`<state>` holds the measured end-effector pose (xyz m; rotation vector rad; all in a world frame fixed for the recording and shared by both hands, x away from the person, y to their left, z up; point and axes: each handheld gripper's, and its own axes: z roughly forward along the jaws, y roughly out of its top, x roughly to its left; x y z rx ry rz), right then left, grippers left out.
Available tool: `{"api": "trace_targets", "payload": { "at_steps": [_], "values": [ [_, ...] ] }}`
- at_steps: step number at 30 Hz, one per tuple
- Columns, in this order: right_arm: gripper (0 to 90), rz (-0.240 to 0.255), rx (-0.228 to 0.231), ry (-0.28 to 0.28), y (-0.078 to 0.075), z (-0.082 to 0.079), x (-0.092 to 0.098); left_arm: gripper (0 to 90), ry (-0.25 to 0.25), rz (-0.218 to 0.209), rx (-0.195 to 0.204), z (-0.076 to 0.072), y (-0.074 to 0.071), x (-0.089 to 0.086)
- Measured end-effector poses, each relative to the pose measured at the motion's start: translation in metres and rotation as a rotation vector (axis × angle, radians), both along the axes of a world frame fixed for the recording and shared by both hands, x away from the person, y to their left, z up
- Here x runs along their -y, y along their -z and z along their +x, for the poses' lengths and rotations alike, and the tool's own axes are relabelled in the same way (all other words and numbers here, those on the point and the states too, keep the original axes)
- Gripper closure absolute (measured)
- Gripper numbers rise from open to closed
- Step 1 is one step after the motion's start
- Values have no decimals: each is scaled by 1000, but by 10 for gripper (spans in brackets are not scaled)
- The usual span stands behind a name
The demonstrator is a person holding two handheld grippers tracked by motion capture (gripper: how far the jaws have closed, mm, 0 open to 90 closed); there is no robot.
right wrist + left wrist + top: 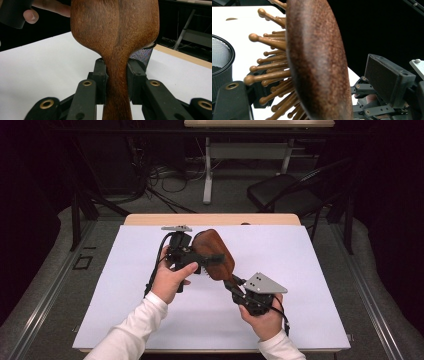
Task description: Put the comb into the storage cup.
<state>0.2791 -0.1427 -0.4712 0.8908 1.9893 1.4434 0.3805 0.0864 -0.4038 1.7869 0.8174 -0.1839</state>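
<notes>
A brown wooden paddle hairbrush [212, 252] is held up over the white table cover [310, 270]. My right gripper [232, 282] is shut on its handle; in the right gripper view the two pads [100, 75] clamp the narrow neck of the brush [115, 30]. My left gripper [202, 257] straddles the brush head. In the left gripper view the head [319, 62] stands edge-on between the jaws, its wooden bristles [269, 72] pointing at the left jaw. The right pad [387, 80] stands clear of the smooth back, so this gripper is open.
A black mesh cup [222, 57] stands on the table behind the brush; its rim [145, 56] peeks out in the right gripper view. Beyond the table's far wooden edge [212, 218] are a black chair [285, 195], cables and another desk.
</notes>
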Motion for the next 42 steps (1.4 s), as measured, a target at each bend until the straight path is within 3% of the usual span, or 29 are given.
{"api": "trace_targets", "payload": {
  "at_steps": [22, 31, 42],
  "values": [
    [720, 2, 6, 2, -1, -1, 0, 248, -2, -7, -14, 1, 1, 2],
    [721, 6, 11, 2, -2, -2, 0, 334, -30, -6, -8, 0, 1, 1],
    [720, 6, 15, 3, -2, -2, 0, 346, -19, -18, -25, 2, 1, 0]
  ]
}}
